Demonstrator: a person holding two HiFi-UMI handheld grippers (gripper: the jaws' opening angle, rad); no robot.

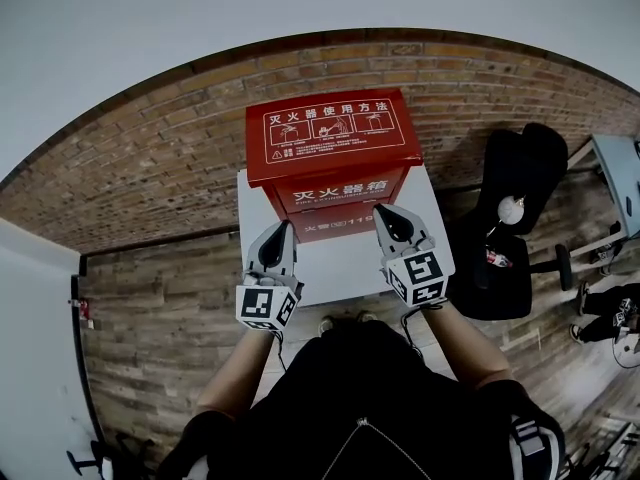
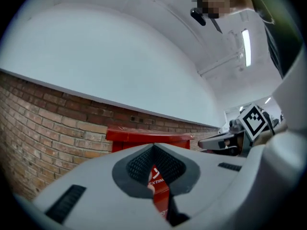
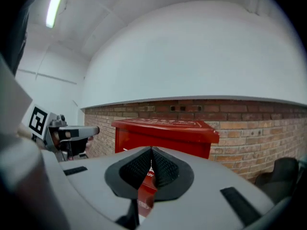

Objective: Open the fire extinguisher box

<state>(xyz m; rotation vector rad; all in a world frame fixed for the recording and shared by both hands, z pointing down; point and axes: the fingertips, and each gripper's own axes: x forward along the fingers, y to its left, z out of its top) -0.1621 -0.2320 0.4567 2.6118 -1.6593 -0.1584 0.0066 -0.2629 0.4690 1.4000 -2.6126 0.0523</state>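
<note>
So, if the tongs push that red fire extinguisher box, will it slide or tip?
Probably stiff: the fire extinguisher box looks like sheet metal with crisp edges. Likely heavy, so it should resist sliding on the white stand. The brick wall stands close behind, so tipping backwards seems unlikely.

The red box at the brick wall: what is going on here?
A person stands before the fire extinguisher box, which sits on a white stand against the brick wall, with a gripper in each hand. The left gripper and the right gripper are both shut and empty, pointed at the box front. The lid looks closed; opening has not begun.
</note>
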